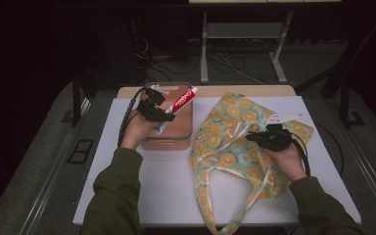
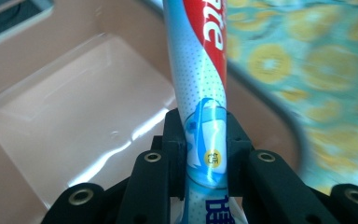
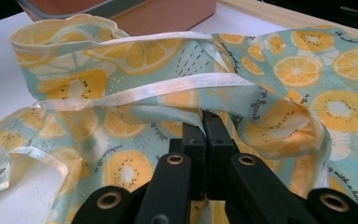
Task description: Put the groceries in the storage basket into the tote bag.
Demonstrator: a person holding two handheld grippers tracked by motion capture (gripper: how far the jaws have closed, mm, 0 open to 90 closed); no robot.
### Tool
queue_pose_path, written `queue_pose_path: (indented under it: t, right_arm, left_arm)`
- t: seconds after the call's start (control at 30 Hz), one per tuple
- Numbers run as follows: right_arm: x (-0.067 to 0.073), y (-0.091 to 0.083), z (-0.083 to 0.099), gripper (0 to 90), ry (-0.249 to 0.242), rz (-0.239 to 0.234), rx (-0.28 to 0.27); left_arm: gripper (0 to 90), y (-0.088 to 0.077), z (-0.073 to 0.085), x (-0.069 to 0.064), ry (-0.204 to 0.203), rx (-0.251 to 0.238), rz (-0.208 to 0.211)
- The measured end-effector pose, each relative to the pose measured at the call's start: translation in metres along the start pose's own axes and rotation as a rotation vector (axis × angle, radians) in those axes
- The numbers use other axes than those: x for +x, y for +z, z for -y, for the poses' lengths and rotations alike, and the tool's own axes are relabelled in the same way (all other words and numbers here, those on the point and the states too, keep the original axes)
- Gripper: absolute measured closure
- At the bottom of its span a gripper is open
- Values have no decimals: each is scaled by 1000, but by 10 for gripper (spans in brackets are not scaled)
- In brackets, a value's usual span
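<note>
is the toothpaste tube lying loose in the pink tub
No, the red, white and blue toothpaste tube is clamped between the left gripper fingers, above the pink plastic tub.

The high view looks forward and down over the whole tabletop (image 1: 156, 171) from the person's side. Each gripper view sits close behind its jaws; both share the fruit-print bag (image 3: 279, 70) and the pink tub (image 2: 74, 116).

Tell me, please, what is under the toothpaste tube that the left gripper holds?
Under the toothpaste tube, clamped in the left gripper, is the pink plastic bin. The part of its floor in view looks bare. The tube and jaws cover the bin floor directly below them.
</note>
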State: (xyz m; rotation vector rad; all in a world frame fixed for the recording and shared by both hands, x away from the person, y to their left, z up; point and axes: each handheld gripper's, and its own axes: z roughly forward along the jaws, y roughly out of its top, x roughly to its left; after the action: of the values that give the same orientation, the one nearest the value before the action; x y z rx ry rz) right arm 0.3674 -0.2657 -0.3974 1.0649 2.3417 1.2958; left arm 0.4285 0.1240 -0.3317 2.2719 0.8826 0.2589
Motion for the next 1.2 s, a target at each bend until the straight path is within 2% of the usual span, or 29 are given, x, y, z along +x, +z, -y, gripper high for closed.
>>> queue_pose_path:
  t: [0.13, 0.23, 0.3, 0.43, 0.5, 0.67, 0.8, 0.93, 1.0, 1.13, 1.2]
  right_arm:
    - [0, 1, 0, 888, 3, 3, 4]
    - [0, 2, 0, 888, 5, 3, 4]
    - [0, 2, 0, 888, 4, 4, 6]
    - [0, 3, 1, 888, 6, 5, 7]
    - [0, 3, 1, 888, 6, 6, 8]
    - [1, 2, 0, 888, 4, 6, 3]
    - [1, 1, 0, 888, 2, 7, -3]
    - [1, -1, -1, 888, 4, 5, -8]
    - [2, -1, -2, 888, 5, 3, -12]
    - [2, -2, -2, 888, 1, 1, -14]
    - [2, -3, -2, 888, 2, -2, -21]
  left_arm:
    - [762, -13, 9, -26, 60, -26, 38]
    - [761, -15, 17, -47, 101, -26, 79]
    - [762, -14, 22, -62, 132, -23, 91]
    - [761, -9, 31, -88, 171, -48, 154]
    - [762, -4, 34, -100, 189, -44, 178]
    - [761, 16, 40, -127, 237, -3, 217]
    - [761, 38, 40, -140, 272, 51, 228]
    - [761, 58, 39, -150, 287, 91, 237]
    - [761, 66, 37, -154, 299, 104, 228]
    - [760, 79, 30, -154, 279, 109, 225]
    - [760, 84, 25, -154, 281, 117, 208]
